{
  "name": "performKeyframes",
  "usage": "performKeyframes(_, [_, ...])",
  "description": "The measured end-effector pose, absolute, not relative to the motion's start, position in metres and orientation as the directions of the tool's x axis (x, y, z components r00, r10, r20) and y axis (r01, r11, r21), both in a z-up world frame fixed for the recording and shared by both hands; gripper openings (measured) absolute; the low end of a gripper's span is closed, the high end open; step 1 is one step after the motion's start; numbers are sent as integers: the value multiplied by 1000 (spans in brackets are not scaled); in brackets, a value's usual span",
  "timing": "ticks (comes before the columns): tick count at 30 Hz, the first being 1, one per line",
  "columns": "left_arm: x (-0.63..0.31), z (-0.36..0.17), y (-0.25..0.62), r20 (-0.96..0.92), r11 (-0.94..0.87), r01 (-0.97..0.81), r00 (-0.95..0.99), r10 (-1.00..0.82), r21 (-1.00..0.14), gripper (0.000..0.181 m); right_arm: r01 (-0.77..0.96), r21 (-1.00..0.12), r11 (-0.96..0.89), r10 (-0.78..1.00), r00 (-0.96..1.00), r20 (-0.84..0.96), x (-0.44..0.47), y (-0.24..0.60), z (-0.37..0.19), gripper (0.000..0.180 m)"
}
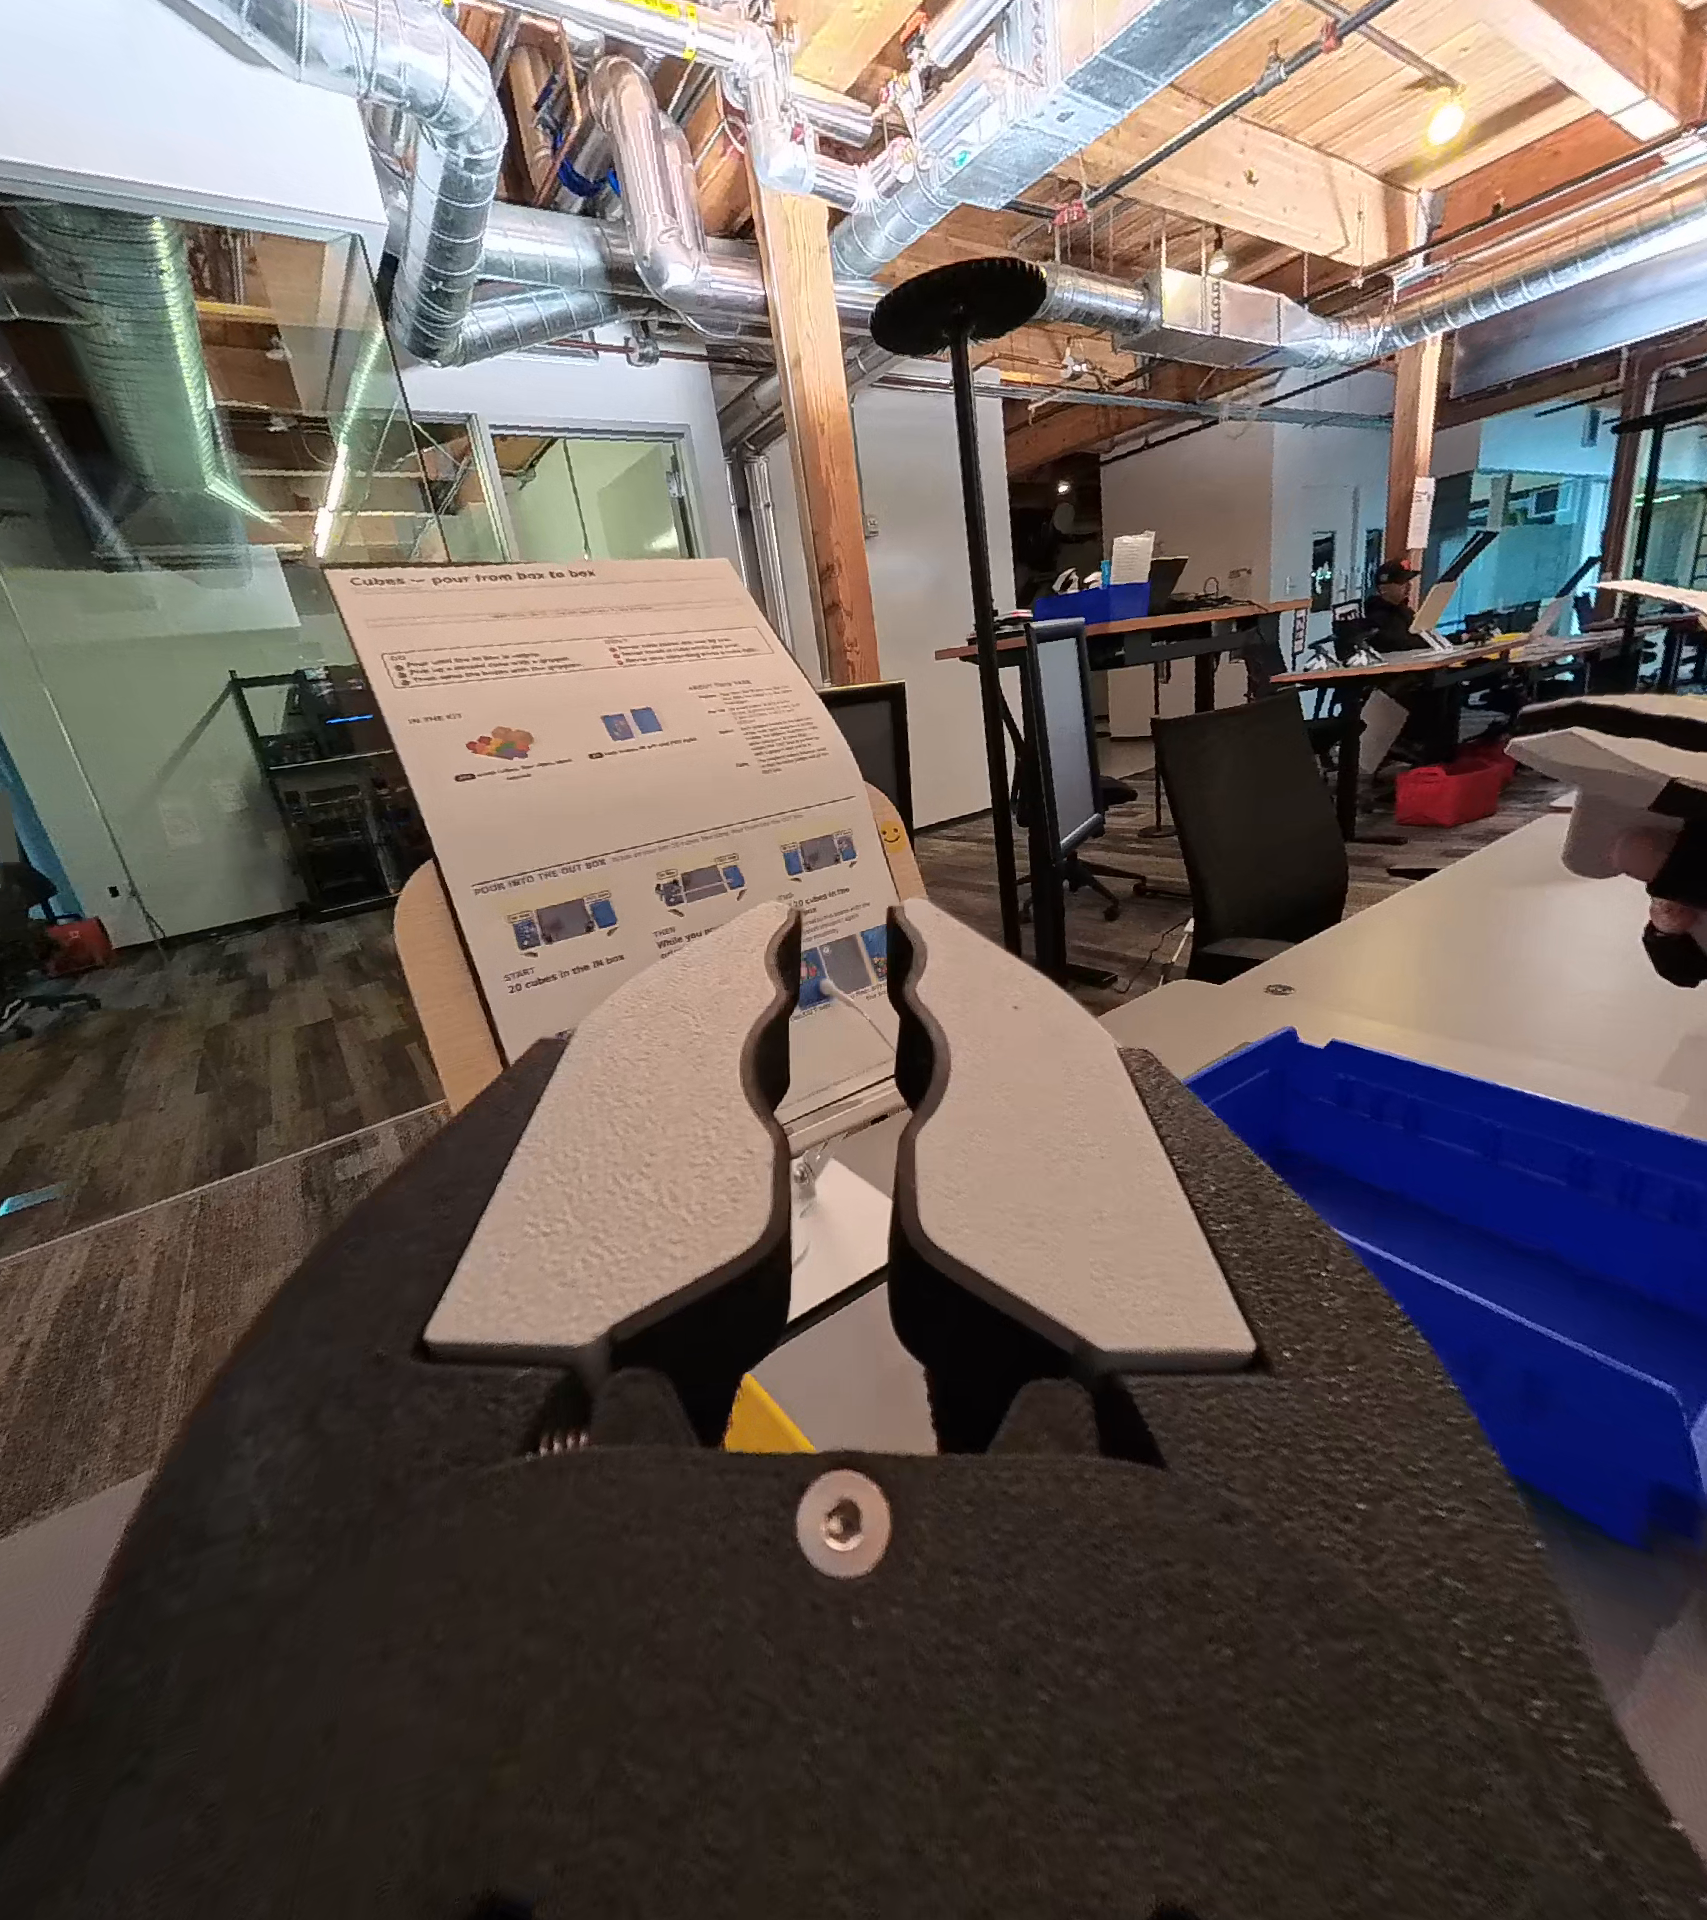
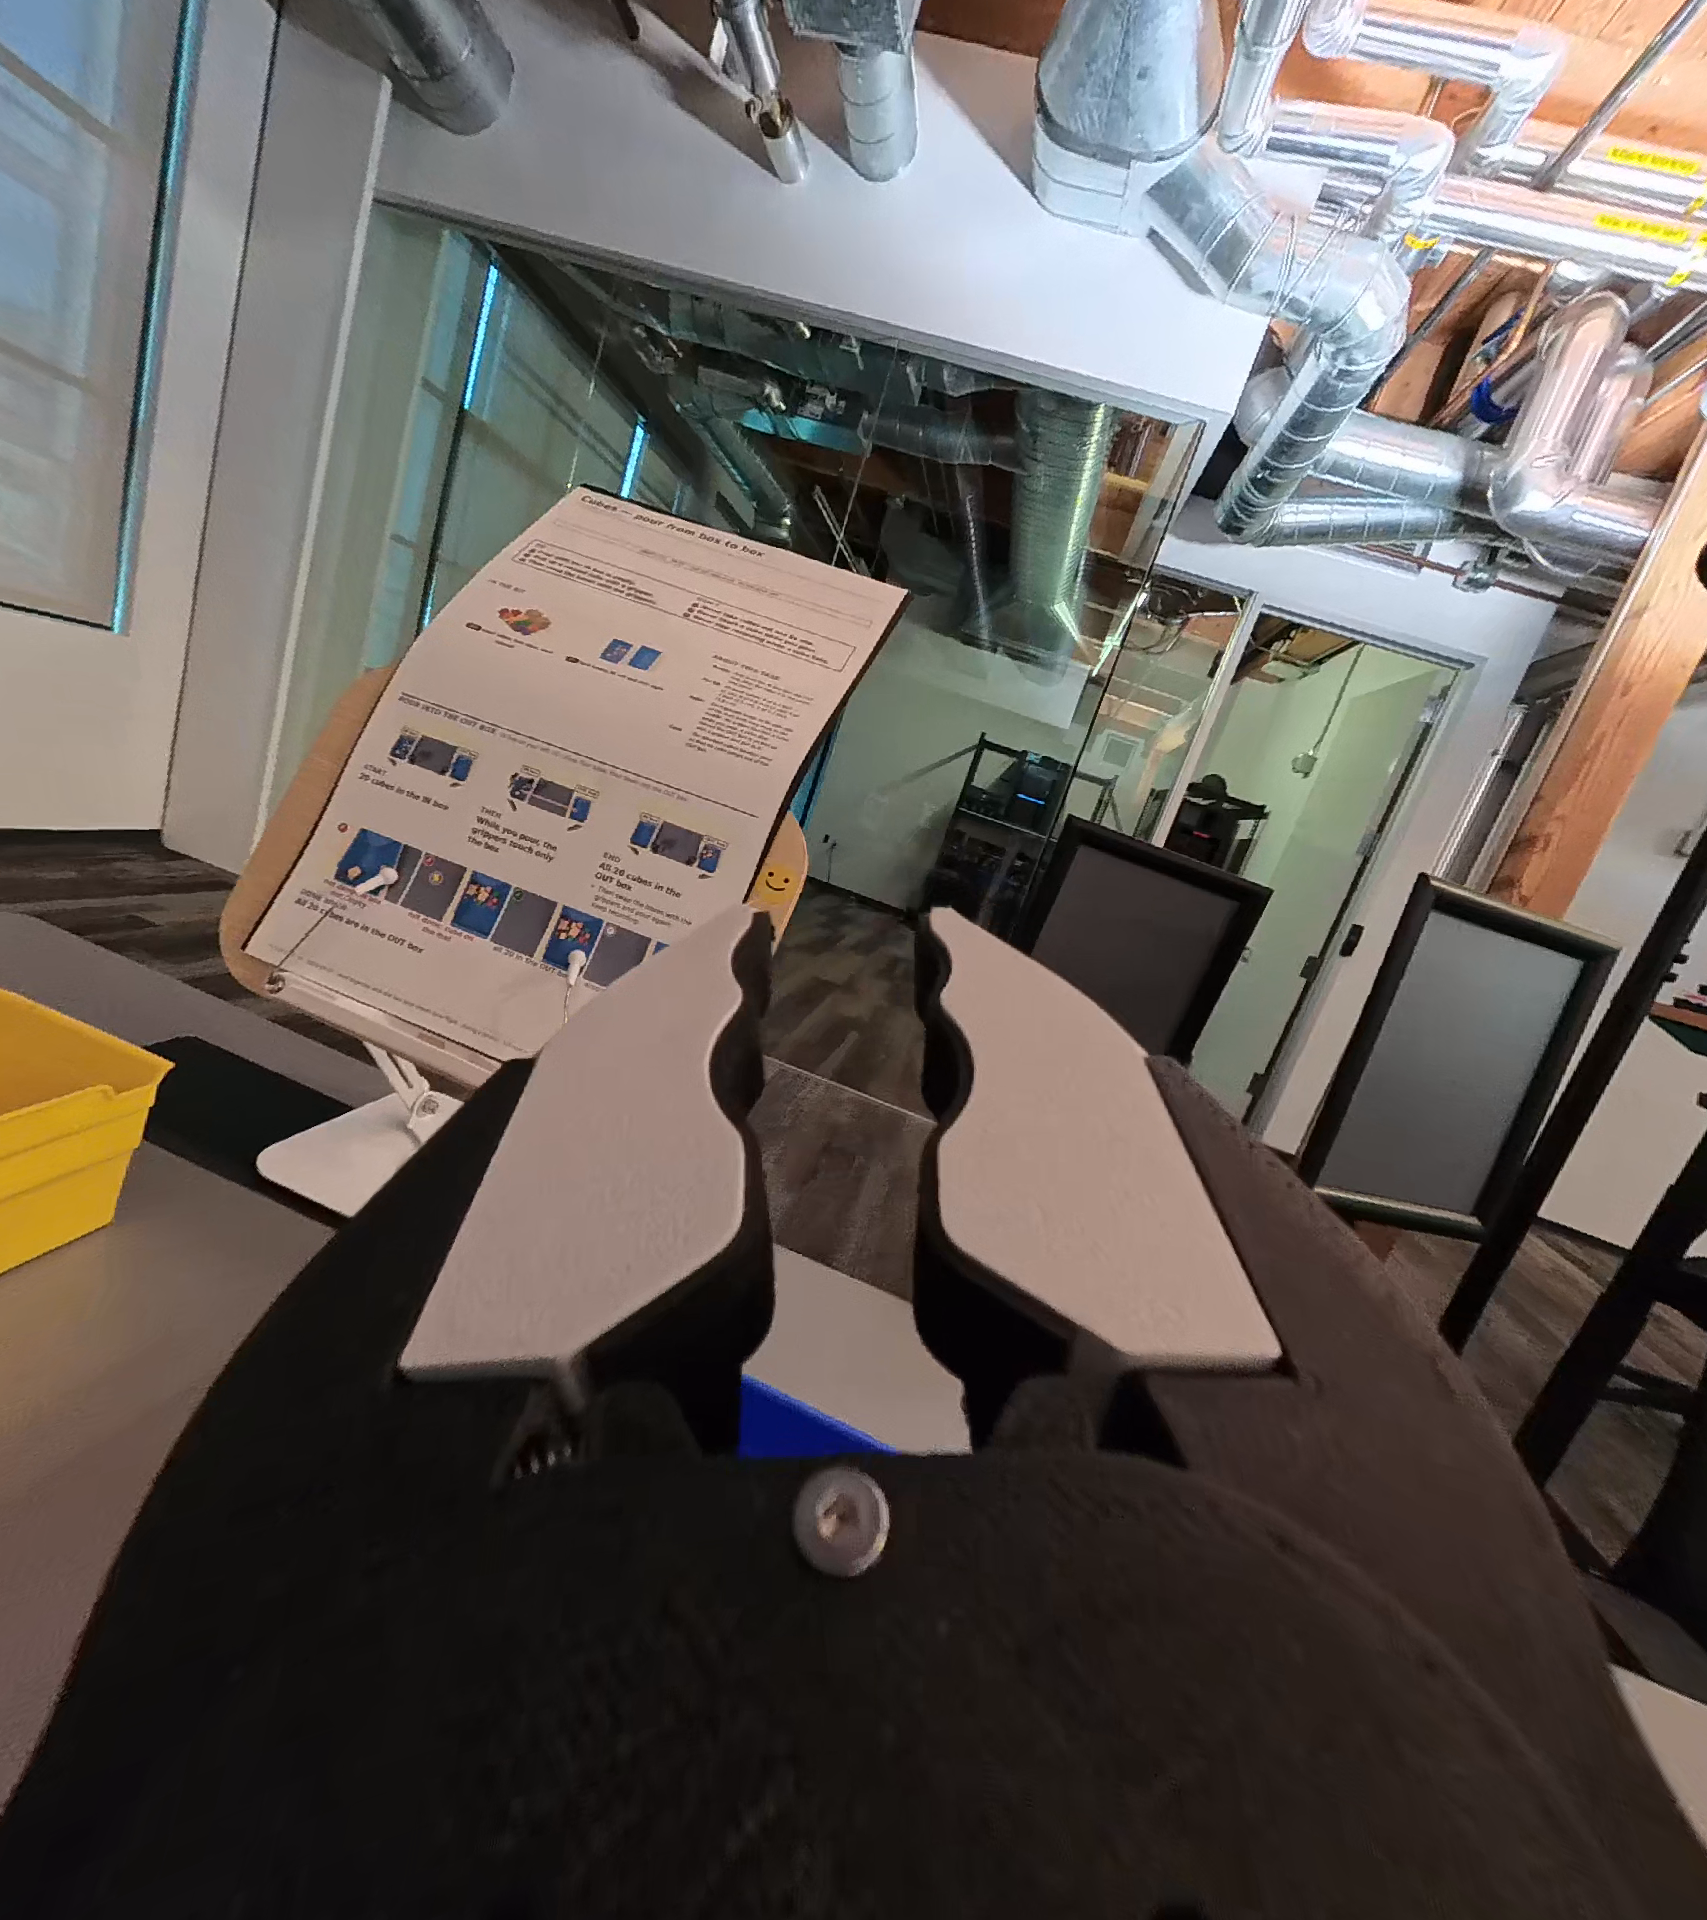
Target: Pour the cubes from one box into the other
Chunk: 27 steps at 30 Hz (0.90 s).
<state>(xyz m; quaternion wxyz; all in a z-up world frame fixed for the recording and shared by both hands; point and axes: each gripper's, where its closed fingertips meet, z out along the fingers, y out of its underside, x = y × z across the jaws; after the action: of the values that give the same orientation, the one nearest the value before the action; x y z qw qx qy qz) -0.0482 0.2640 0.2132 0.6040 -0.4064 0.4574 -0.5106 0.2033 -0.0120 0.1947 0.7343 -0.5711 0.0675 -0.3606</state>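
Landmark: we take the stand (image 2: 381,1127).
Left of it: yellow box (image 2: 7,1143) blocks us.
Right of it: blue box (image 1: 1514,1226) blocks us.
Between boxes: bare table (image 2: 132,1382), our passage.

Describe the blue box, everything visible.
The blue box is an open-topped bin of glossy, moulded-looking plastic with ridged slots along its inner wall and a stepped rim. It sits upright on the grey table, right of the left gripper, nothing gripping it. The part of its inside that shows holds no cubes; its right end is cut off by the frame. In the right wrist view only a sliver shows.
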Motion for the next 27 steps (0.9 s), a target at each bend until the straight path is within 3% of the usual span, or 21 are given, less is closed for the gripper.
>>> performKeyframes(10, [-39,201,278,-153,171,175,115,-982,-970,17,424,-900,103,-578,762,293,205,-13,192,25])
performKeyframes(16, [-39,194,307,-188,229,110,299,-936,-967,29,370,-927,60,-640,727,248,223,-18,184,26])
performKeyframes(27, [-22,150,360,-350,283,-205,529,-773,-937,39,285,-957,52,-611,767,195,232,-15,172,27])
